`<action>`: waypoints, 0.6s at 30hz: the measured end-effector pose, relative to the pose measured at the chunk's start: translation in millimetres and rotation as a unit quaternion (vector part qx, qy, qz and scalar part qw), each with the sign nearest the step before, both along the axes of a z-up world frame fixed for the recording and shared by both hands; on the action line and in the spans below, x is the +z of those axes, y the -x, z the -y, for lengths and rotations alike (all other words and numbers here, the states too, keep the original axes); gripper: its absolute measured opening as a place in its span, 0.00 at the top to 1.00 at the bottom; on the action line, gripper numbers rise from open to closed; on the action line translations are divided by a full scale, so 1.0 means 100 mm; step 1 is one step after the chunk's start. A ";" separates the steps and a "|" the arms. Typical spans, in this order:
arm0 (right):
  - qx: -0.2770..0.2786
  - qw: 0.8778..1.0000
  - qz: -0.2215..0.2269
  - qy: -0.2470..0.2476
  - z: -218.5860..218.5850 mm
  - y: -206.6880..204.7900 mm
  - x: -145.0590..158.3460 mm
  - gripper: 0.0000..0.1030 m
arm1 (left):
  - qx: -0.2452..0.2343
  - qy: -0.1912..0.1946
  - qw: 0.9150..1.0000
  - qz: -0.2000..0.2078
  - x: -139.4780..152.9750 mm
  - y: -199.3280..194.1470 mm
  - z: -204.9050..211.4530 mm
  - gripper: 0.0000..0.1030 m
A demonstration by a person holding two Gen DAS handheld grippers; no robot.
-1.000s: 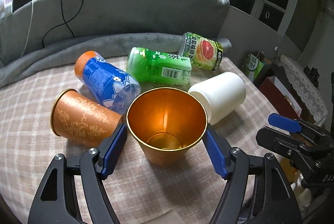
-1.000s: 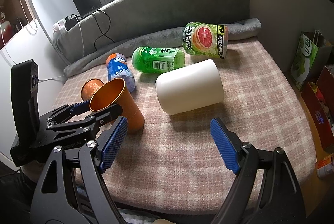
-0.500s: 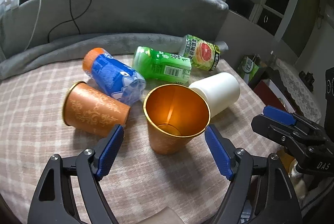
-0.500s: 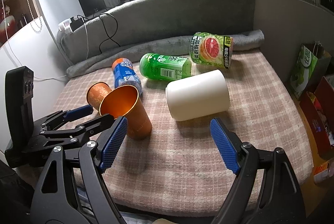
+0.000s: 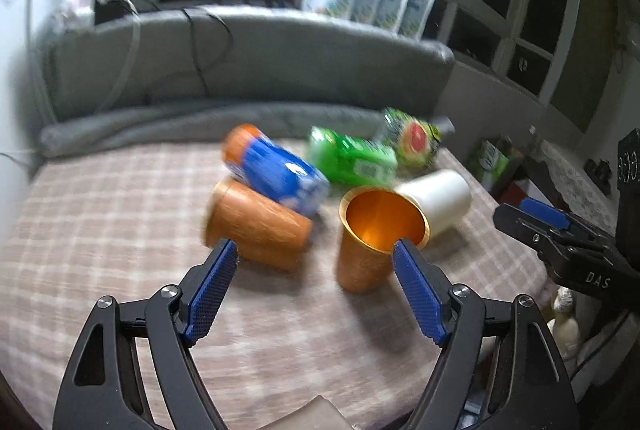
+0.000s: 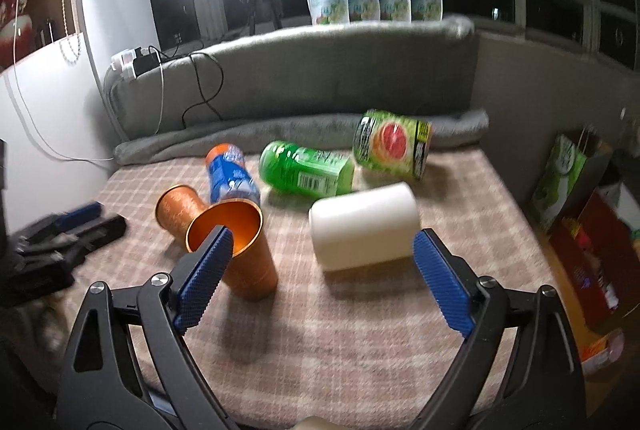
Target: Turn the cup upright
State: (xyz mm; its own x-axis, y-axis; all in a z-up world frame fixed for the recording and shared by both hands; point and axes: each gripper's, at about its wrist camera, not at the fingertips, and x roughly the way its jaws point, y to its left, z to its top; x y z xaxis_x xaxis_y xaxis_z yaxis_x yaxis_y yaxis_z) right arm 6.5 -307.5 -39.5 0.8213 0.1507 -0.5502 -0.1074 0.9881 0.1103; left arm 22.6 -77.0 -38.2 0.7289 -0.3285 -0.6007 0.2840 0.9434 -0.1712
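Observation:
A copper cup (image 5: 372, 242) stands upright on the checked cloth, mouth up; it also shows in the right wrist view (image 6: 240, 250). A second copper cup (image 5: 256, 230) lies on its side to its left (image 6: 180, 207). A white cup (image 5: 440, 197) lies on its side to the right (image 6: 364, 226). My left gripper (image 5: 316, 290) is open and empty, pulled back from the upright cup. My right gripper (image 6: 320, 278) is open and empty, in front of the white cup.
A blue bottle (image 5: 276, 173), a green bottle (image 5: 352, 157) and a grapefruit can (image 5: 416, 141) lie behind the cups. A grey padded backrest (image 6: 320, 69) bounds the far side. Bags and boxes (image 6: 568, 173) stand past the right edge.
Both grippers have drawn back and risen, so the objects look smaller. The left gripper has shifted left, off the upright copper cup. The cup stays standing.

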 end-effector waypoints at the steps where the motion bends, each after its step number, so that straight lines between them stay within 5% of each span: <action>1: -0.002 1.000 0.006 0.005 -0.02 0.00 0.02 0.07 | 0.009 -0.003 1.000 0.011 0.03 0.02 -0.04 0.22; 8: -0.022 0.997 0.061 0.034 -0.13 0.06 0.15 0.05 | 0.079 -0.023 0.992 0.099 0.27 0.17 -0.25 0.21; 18: -0.049 0.992 0.108 0.049 -0.22 0.07 0.24 0.00 | 0.119 -0.021 0.981 0.152 0.45 0.26 -0.36 0.17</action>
State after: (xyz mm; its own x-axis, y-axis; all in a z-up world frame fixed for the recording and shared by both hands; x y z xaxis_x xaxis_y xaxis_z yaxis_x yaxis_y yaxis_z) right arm -1.0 -285.4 -15.5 0.9296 0.0187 -0.3680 -0.0211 0.9998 -0.0027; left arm -3.1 -40.8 6.6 0.9292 -0.1074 -0.3536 0.0873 0.9935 -0.0725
